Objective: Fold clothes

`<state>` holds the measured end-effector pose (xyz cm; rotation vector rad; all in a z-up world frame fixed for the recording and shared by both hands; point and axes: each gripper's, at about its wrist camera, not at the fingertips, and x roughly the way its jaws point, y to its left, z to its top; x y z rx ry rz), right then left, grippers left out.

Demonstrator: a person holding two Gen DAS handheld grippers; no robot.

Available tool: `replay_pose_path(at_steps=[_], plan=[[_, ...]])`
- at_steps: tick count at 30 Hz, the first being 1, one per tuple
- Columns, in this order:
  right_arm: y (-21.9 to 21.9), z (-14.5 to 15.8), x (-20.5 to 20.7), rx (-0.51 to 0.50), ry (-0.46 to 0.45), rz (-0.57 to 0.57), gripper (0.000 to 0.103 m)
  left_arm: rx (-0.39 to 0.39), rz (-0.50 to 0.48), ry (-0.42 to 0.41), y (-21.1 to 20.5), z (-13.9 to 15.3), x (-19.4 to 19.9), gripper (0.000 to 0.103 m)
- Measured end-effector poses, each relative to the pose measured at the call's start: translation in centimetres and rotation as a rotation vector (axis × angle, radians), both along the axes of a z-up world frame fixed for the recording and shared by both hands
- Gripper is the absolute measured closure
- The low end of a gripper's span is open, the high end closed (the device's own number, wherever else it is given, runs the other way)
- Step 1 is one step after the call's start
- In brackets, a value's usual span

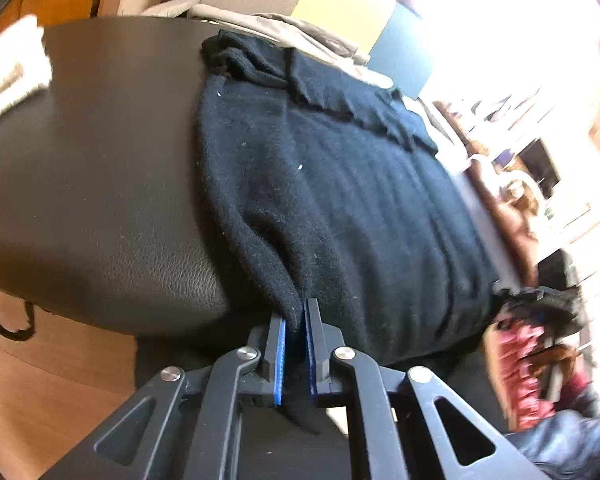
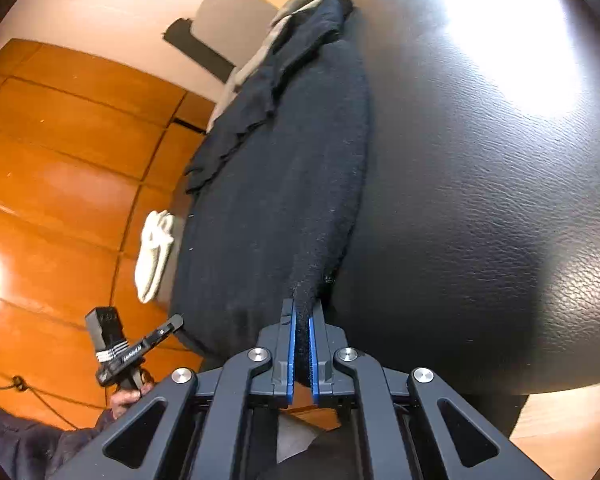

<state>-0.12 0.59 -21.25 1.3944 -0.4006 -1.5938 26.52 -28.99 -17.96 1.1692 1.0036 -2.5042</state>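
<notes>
Left tool (image 1: 296, 320) clamped tight on a pinch of dark cloth (image 1: 340, 200) — right tool (image 2: 302, 316) the same, blue pads nearly closed. Both point forward, level.

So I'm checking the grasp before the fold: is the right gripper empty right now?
No, the right gripper is shut on a corner of the black garment, with cloth pinched between its blue pads.

Black knit garment (image 1: 340, 200) on a dark leather-textured surface (image 1: 100, 200)

It lies spread mostly flat, bunched and rumpled at its far end; 2 near corners lift off the surface, each pinched between blue-padded fingers.
</notes>
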Motion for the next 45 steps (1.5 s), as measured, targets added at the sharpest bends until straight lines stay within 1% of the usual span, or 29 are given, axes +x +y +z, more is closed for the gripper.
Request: replay_pose_path(at_steps=[2,5,6,8,9,10,13,15,18,21,24,29,34,36,38,39,41,42,43,44,45], plan=[[-0.2,0.6,0.0,-0.025,0.001,0.005,0.097,0.074,0.000,0.067,-0.8,0.4,0.4,0.096],[-0.5,1.6,0.0,-0.063,0.003,0.013,0.098,0.118,-0.013,0.132,-1.8,1.5,0.5,0.096],[-0.5,1.9,0.0,-0.075,0.004,0.016,0.098,0.115,-0.016,0.145,-2.0,2.0,0.5,0.096],[-0.9,2.6,0.0,-0.085,0.014,0.023,0.097,0.072,-0.023,0.137,-2.3,2.7,0.0,0.096],[-1.7,3.2,0.1,-0.030,0.055,0.034,0.097,0.052,-0.027,0.128,-2.4,2.8,-0.3,0.096],[-2.5,3.7,0.1,0.017,0.091,0.044,0.097,0.051,-0.027,0.120,-2.6,2.8,-0.7,0.096],[-4.7,5.2,0.4,0.086,0.181,0.074,0.097,0.078,-0.022,0.123,-3.2,2.4,-1.3,0.096],[-5.9,5.9,0.6,0.088,0.210,0.082,0.097,0.097,-0.020,0.128,-3.4,2.3,-1.3,0.096],[-7.7,7.0,1.1,0.122,0.278,0.115,0.097,0.099,-0.024,0.137,-3.7,2.8,-1.5,0.096],[-9.3,8.0,1.2,0.111,0.303,0.144,0.097,0.122,-0.029,0.170,-4.2,3.6,-1.8,0.096],[-10.8,9.0,0.7,0.032,0.267,0.147,0.097,0.148,-0.035,0.226,-5.1,4.9,-2.3,0.096],[-12.2,9.9,-2.1,-0.095,0.178,0.100,0.097,0.158,-0.038,0.317,-7.3,7.4,-4.2,0.096],[-13.0,10.6,-6.2,-0.161,0.134,0.017,0.097,0.169,-0.014,0.419,-11.3,10.1,-6.9,0.096],[-13.7,10.6,-8.3,-0.165,0.125,-0.021,0.097,0.136,0.002,0.407,-12.5,10.7,-8.3,0.096],[-14.4,10.3,-10.1,-0.150,0.117,-0.053,0.097,0.103,0.003,0.360,-13.6,10.9,-10.1,0.096],[-14.7,10.0,-10.9,-0.139,0.111,-0.067,0.097,0.083,-0.003,0.326,-13.9,10.7,-10.9,0.096],[-15.1,9.1,-11.9,-0.103,0.100,-0.083,0.097,0.014,-0.013,0.202,-14.0,10.0,-12.3,0.096],[-15.1,8.5,-12.1,-0.090,0.084,-0.084,0.097,0.026,-0.048,0.159,-14.0,9.2,-12.7,0.092],[-15.0,8.0,-12.2,-0.081,0.076,-0.084,0.097,0.048,-0.079,0.122,-14.1,8.4,-13.1,0.085],[-14.9,7.4,-12.1,-0.061,0.074,-0.082,0.097,0.114,-0.097,0.105,-14.2,7.3,-13.0,0.082],[-14.7,6.8,-12.0,-0.045,0.069,-0.082,0.097,0.173,-0.112,0.088,-14.4,6.3,-13.0,0.081]])
